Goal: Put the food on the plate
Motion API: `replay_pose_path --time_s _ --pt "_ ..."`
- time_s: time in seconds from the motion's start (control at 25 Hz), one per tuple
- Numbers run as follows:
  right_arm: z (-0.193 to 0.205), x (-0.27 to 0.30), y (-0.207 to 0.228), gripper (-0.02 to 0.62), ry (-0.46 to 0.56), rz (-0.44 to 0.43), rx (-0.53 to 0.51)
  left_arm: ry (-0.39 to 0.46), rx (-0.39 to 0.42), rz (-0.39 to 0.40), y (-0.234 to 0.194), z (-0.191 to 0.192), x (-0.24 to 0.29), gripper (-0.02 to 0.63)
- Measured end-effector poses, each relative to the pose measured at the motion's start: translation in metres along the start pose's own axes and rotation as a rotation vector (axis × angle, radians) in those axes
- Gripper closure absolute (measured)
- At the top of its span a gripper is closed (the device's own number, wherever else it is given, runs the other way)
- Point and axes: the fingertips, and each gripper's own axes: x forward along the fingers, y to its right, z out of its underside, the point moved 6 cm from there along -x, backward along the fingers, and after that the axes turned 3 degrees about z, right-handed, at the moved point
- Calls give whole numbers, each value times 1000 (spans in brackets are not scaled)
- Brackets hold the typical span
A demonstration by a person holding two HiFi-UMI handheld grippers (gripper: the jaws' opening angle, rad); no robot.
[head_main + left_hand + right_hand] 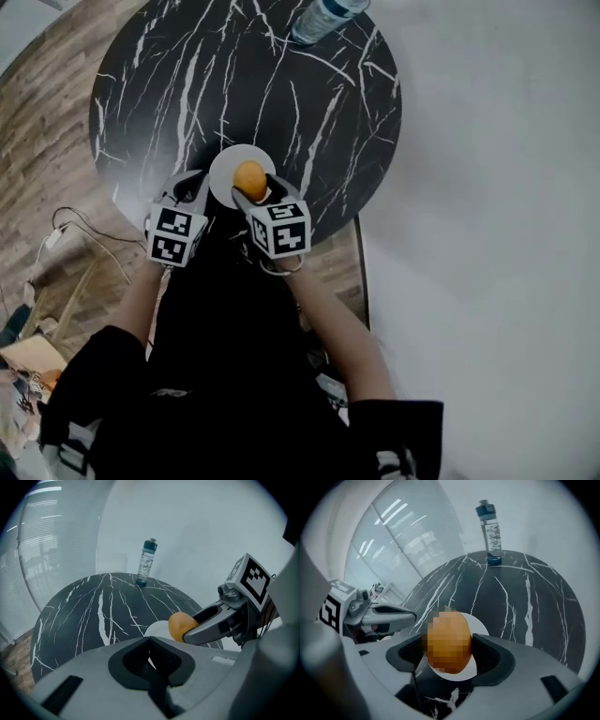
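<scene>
An orange, egg-shaped piece of food (249, 179) is over the small white plate (225, 167) near the front edge of the black marble table. My right gripper (253, 190) is shut on it, and in the right gripper view the food (449, 639) fills the gap between the jaws, with the plate (481, 628) behind and below it. I cannot tell whether the food touches the plate. My left gripper (199, 185) sits just left of the plate with nothing in it. Its jaws (150, 654) are together. The left gripper view shows the food (180, 626) in the right gripper's fingers.
A clear water bottle (323, 17) with a dark cap stands upright at the far edge of the round table (281, 84). Wooden floor (47, 141) lies to the left, with cables on it. A pale wall or floor (497, 187) is to the right.
</scene>
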Motion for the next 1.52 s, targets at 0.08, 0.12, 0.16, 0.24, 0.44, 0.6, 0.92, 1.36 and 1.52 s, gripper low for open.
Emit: replay_pose_path --time_s 0.08,0.12,0.16,0.24,0.44,0.6,0.92,1.36,1.52 --pt "2 6 -1 290 -3 3 100 -11 16 12 -1 -2 3 606" --pt "3 8 -2 290 -2 9 132 -17 23 18 -1 -2 5 606" --pt "3 11 -3 290 0 17 155 -23 30 22 -2 -2 6 606" --pt "4 15 -6 290 1 35 185 -30 37 26 -4 -2 7 606" --pt "5 21 -9 290 3 57 249 -41 30 26 -8 3 5 606" --pt "10 23 -10 290 -3 80 244 -39 24 17 -6 9 1 606" --pt "12 26 -12 290 36 109 208 -35 15 -22 -1 24 -13 606" --pt "19 -1 -12 284 157 78 139 11 -15 -107 18 45 -42 606" --pt "33 -25 -6 284 199 75 153 41 -39 -154 33 48 -53 606"
